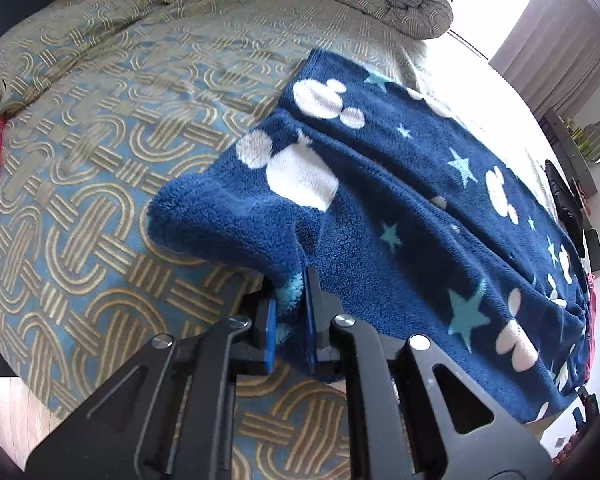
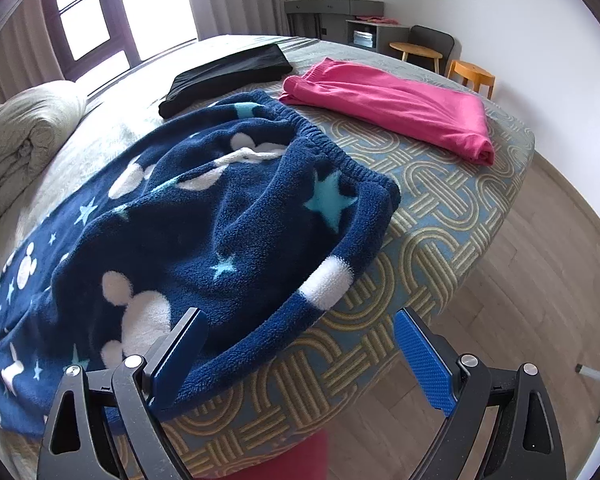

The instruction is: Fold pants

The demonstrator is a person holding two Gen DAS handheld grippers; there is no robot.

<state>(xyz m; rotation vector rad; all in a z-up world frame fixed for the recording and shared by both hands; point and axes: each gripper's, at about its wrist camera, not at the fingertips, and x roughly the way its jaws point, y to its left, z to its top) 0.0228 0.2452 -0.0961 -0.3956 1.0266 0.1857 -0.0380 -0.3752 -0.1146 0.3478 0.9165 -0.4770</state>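
left tongs (image 1: pixel 291 296) pinch the fleece pants (image 1: pixel 400 216) hem; right tongs (image 2: pixel 300 344) gape wide

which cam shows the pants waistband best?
Right wrist. The elastic waistband of the blue pants runs in full view there, beside the open right gripper. The left wrist view shows no waistband, only a leg and the hem end where the left gripper is shut on fabric.
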